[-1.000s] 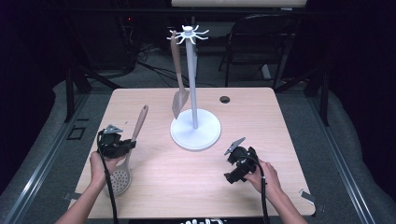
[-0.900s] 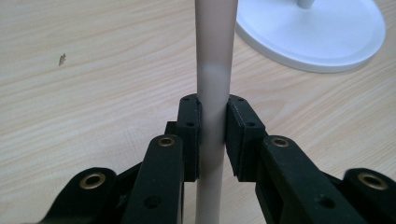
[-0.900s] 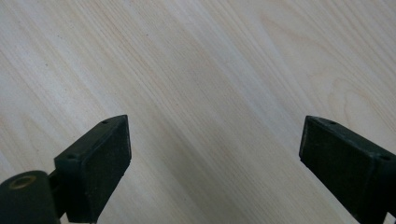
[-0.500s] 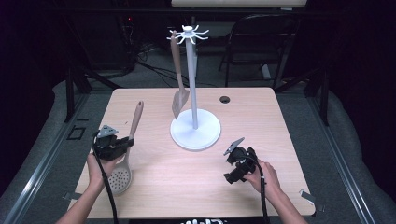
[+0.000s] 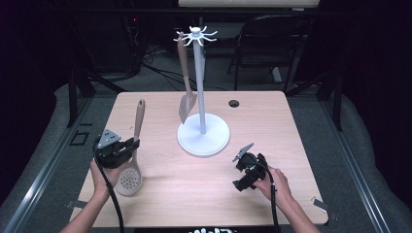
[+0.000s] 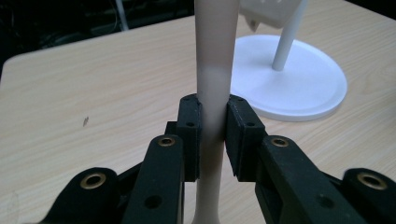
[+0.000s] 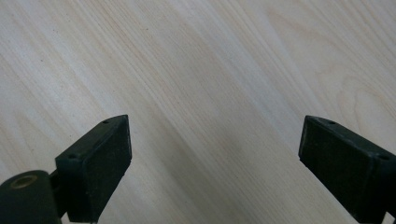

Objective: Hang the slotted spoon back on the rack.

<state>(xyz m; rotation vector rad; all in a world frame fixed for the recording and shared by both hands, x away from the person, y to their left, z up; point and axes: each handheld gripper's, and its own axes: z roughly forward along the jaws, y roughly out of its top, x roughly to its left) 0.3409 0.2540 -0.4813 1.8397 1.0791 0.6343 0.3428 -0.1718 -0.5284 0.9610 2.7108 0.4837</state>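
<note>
My left gripper [image 5: 132, 144] is shut on the handle of a beige slotted spoon [image 5: 137, 124], whose perforated bowl [image 5: 128, 179] hangs toward the near left of the table. In the left gripper view both pads clamp the spoon's handle [image 6: 214, 70], my left gripper [image 6: 214, 135] pointing toward the stand. A white utensil stand [image 5: 202, 136] rises mid-table, with a beige spatula [image 5: 184, 77] hanging from its hooked top. My right gripper [image 5: 239, 165] rests low at the near right, open; in the right gripper view its gripper [image 7: 215, 158] frames bare wood.
The wooden table [image 5: 272, 121] has a small dark grommet hole [image 5: 234, 103] at the back. A black chair [image 5: 272, 43] and cables stand on the floor behind the table. The stand's round base [image 6: 299, 79] lies just right of the spoon handle.
My left gripper has lifted the slotted spoon and carried it a little to the left; the handle now tilts more upright. The right gripper has stayed put.
</note>
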